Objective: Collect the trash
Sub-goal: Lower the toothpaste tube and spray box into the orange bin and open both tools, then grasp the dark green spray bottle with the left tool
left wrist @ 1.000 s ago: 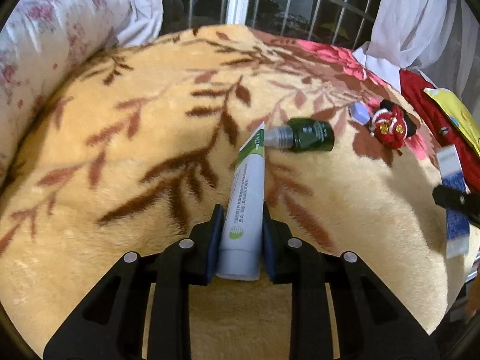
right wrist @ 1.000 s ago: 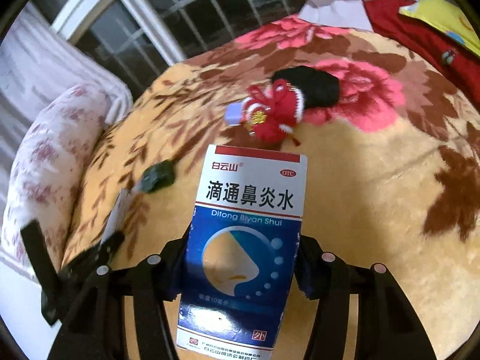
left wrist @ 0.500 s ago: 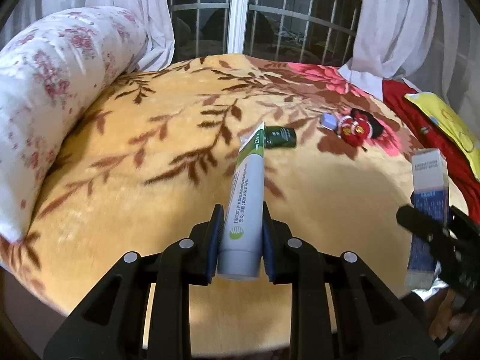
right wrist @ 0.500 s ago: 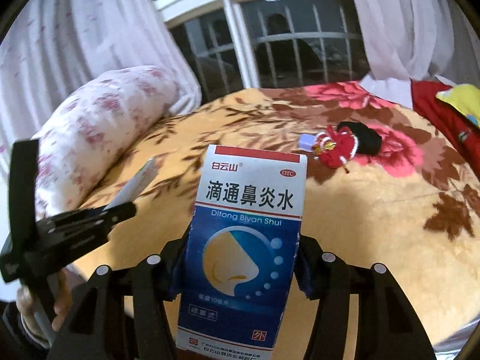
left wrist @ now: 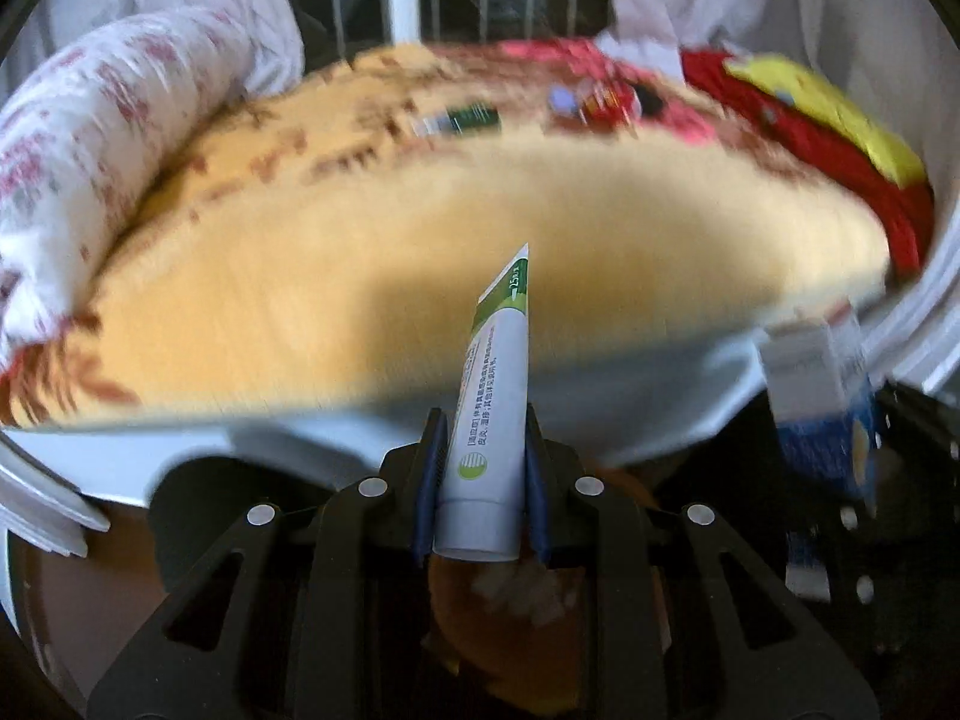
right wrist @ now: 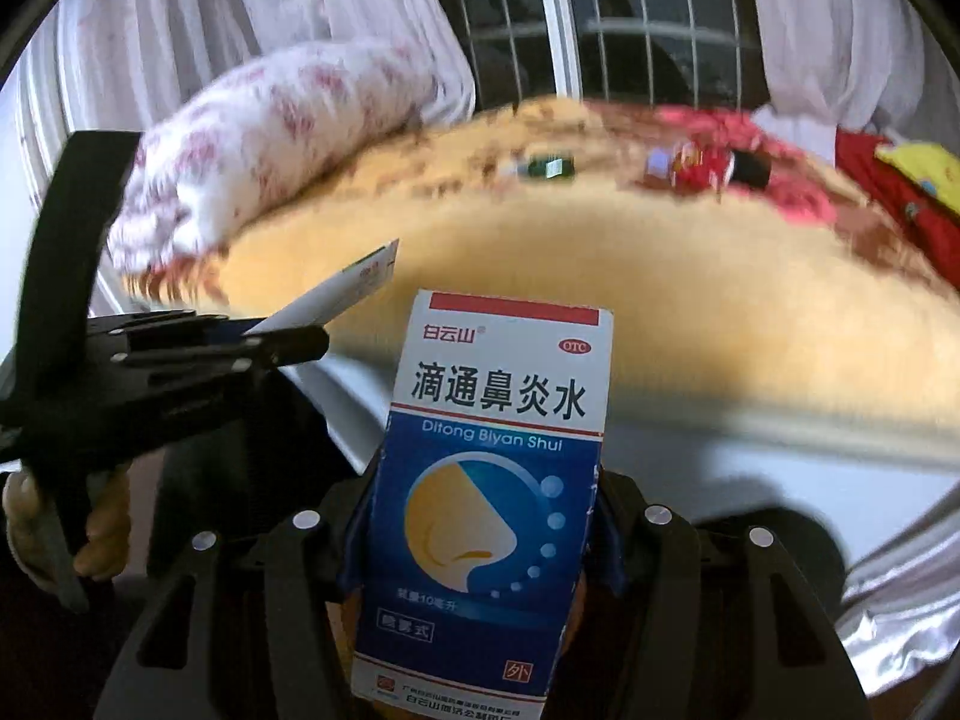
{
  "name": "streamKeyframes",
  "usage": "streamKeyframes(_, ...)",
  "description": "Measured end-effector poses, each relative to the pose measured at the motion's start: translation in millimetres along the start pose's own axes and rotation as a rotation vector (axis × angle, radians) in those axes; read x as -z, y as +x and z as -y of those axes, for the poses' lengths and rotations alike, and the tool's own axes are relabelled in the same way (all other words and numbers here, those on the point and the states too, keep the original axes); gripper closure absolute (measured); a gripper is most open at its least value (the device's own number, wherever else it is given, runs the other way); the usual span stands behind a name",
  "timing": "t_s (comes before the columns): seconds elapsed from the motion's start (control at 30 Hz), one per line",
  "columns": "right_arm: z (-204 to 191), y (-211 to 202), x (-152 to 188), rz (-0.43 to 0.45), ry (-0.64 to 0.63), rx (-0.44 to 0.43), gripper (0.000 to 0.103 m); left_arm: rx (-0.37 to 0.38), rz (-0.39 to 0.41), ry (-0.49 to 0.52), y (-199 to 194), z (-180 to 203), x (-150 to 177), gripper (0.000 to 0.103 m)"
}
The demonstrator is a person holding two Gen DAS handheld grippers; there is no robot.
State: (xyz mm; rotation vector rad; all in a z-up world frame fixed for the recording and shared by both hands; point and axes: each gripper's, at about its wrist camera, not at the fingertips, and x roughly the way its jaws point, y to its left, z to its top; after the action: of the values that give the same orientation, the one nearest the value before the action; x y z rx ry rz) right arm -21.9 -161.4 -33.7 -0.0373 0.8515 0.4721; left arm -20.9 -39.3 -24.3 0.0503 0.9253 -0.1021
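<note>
My left gripper [left wrist: 483, 468] is shut on a white and green tube [left wrist: 495, 396], which points up and away past the bed's near edge. My right gripper [right wrist: 480, 516] is shut on a blue and white medicine box [right wrist: 486, 480] held upright. In the right wrist view the left gripper [right wrist: 282, 342] with its tube [right wrist: 336, 294] shows at the left, a hand [right wrist: 90, 540] beneath it. The box [left wrist: 822, 402] appears blurred at the right of the left wrist view. A dark green bottle [left wrist: 471, 120] and a red and black toy [left wrist: 612, 99] lie far back on the yellow blanket [left wrist: 420, 228].
A floral bolster pillow [left wrist: 102, 138] lies along the bed's left side. Red and yellow cloth [left wrist: 840, 138] sits at the right. Behind the bed are a barred window [right wrist: 600, 30] and white curtains [right wrist: 240, 12]. Below both grippers there is something orange [left wrist: 516, 630] in a dark space.
Both grippers have drawn back from the bed with the tube and the box still gripped. The bed's near edge and white side now show, and the bottle and toy look farther away.
</note>
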Motion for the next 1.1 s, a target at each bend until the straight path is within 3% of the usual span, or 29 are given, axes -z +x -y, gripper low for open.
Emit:
streamKeyframes(0.17, 0.6, 22.5, 23.3, -0.105, 0.02, -0.007, 0.046, 0.037, -0.127, 0.014, 30.3, 5.6, 29.9, 0.08)
streamKeyframes(0.43, -3.6, 56.4, 36.2, -0.248, 0.009, 0.0, 0.045, 0.084, -0.243, -0.007, 62.5, 1.8, 42.0, 0.08)
streamKeyframes(0.5, -1.4, 65.7, 38.8, -0.288, 0.016, -0.001, 0.038, 0.088, -0.261, -0.005, 67.1, 0.3, 46.1, 0.078)
streamKeyframes(0.57, 1.3, 70.8, 39.7, -0.308, 0.032, 0.007, 0.029, 0.072, -0.287, -0.002, 72.5, -0.8, 48.3, 0.064)
streamKeyframes(0.6, 3.6, 70.3, 39.8, -0.304, 0.041, 0.011, 0.029, 0.065, -0.29, -0.002, 73.5, -0.3, 47.2, 0.05)
streamKeyframes(0.63, 5.0, 68.9, 40.0, -0.3, 0.047, 0.011, 0.029, 0.063, -0.287, -0.007, 73.4, -1.9, 46.8, 0.045)
streamKeyframes(0.83, 21.9, 47.2, 34.0, -0.232, 0.078, 0.026, 0.029, 0.078, -0.215, 0.002, 53.1, -10.1, 29.5, 0.045)
streamKeyframes(1.0, 35.4, 40.3, 30.1, -0.178, 0.114, 0.02, 0.027, 0.071, -0.052, 0.039, 20.5, -25.3, -22.5, 0.031)
streamKeyframes(1.1, 42.3, 42.4, 28.2, -0.178, 0.141, -0.003, 0.027, 0.035, 0.013, 0.074, 19.5, -31.2, -57.6, 0.03)
